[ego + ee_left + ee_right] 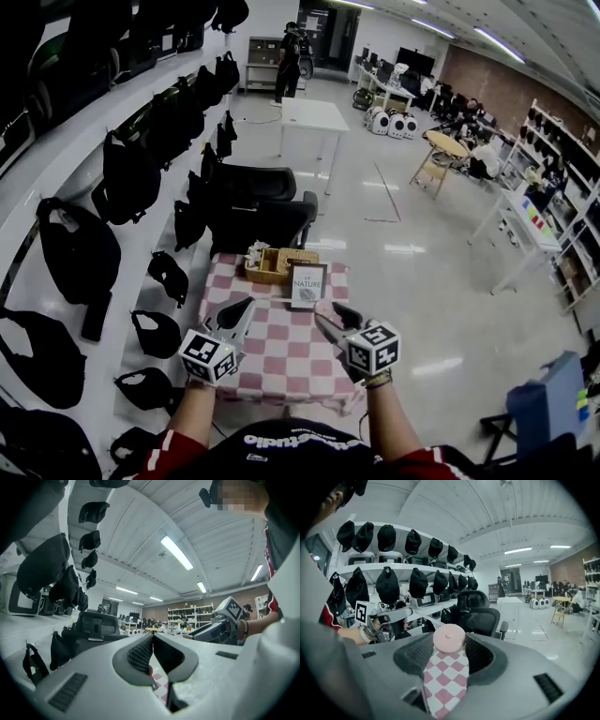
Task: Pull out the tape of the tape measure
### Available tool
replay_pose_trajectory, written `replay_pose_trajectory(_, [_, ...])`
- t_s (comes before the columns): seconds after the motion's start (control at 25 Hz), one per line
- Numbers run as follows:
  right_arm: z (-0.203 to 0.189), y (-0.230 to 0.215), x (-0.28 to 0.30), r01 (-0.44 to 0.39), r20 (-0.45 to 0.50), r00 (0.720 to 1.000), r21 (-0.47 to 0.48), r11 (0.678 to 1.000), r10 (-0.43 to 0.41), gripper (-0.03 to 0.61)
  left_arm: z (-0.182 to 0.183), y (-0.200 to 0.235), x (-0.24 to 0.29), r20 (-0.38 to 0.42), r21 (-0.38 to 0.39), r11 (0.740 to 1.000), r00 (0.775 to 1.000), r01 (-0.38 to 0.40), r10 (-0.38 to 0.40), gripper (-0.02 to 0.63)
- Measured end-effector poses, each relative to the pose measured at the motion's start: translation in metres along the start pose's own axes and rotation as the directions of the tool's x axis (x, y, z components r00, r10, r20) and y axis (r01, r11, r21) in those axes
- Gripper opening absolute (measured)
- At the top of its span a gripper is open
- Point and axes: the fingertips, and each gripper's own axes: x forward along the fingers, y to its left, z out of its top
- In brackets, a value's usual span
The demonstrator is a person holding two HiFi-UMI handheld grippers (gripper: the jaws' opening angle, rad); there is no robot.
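Note:
A round pink tape measure [449, 638] stands upright between the pads of my right gripper [449, 641], which is shut on it above the pink-and-white checked table [281, 361]. No pulled-out tape shows in any view. In the head view the right gripper [328, 314] is over the table's right half and the left gripper [244, 305] over its left half, a short way apart. My left gripper [152, 637] is shut, its pads meeting at the tips with nothing clearly between them. It shows at the left [407, 613] of the right gripper view.
A wicker basket [272, 262] and a framed sign [307, 286] stand at the table's far edge. A black office chair [262, 211] is behind the table. Shelves of black bags [122, 178] run along the left wall. Open floor lies to the right.

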Motion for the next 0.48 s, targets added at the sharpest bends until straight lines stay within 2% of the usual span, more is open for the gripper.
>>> replay_pose_trajectory(0.48, [-0.004,0.02,-0.024,0.119,0.036,0.992,0.003,0.993,-0.119,0.219,0.008,-0.004,-0.027,0.009,0.003,1.0,1.0,-0.011,0.011,0.008])
